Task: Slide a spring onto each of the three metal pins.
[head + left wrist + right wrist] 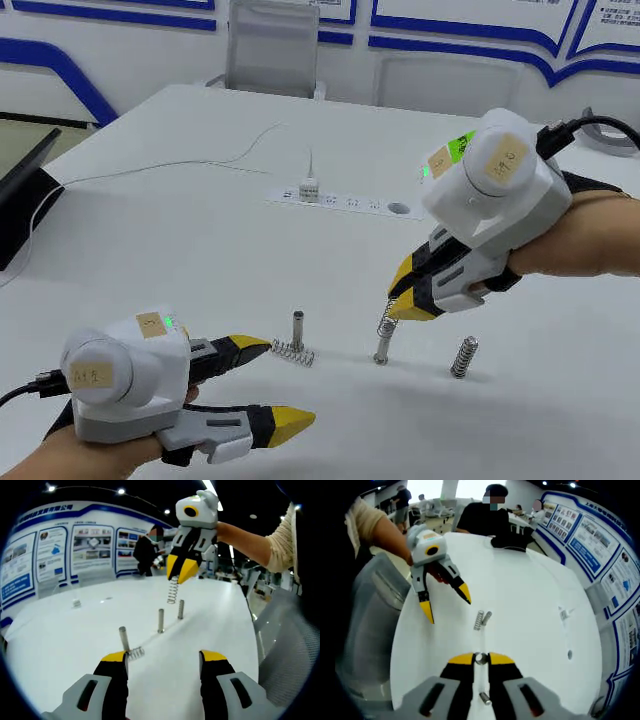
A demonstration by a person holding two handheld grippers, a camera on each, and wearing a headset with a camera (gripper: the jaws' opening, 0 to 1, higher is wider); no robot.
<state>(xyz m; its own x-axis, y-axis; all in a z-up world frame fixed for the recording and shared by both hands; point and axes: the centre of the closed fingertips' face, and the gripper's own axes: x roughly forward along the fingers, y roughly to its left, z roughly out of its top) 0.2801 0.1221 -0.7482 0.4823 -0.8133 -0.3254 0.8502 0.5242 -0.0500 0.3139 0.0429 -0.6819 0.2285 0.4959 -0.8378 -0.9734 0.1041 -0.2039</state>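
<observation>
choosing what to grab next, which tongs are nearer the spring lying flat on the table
Left. The left tongs hang open right beside the lying spring. The right tongs are farther off, shut on a second spring above the middle pin.

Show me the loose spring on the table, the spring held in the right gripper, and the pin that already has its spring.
Loose spring [292, 351], head view, middle of its coils.
Held spring [172, 591], left gripper view, middle of the hanging coils.
Sprung pin [463, 356], head view, its spring-wrapped shaft.
</observation>
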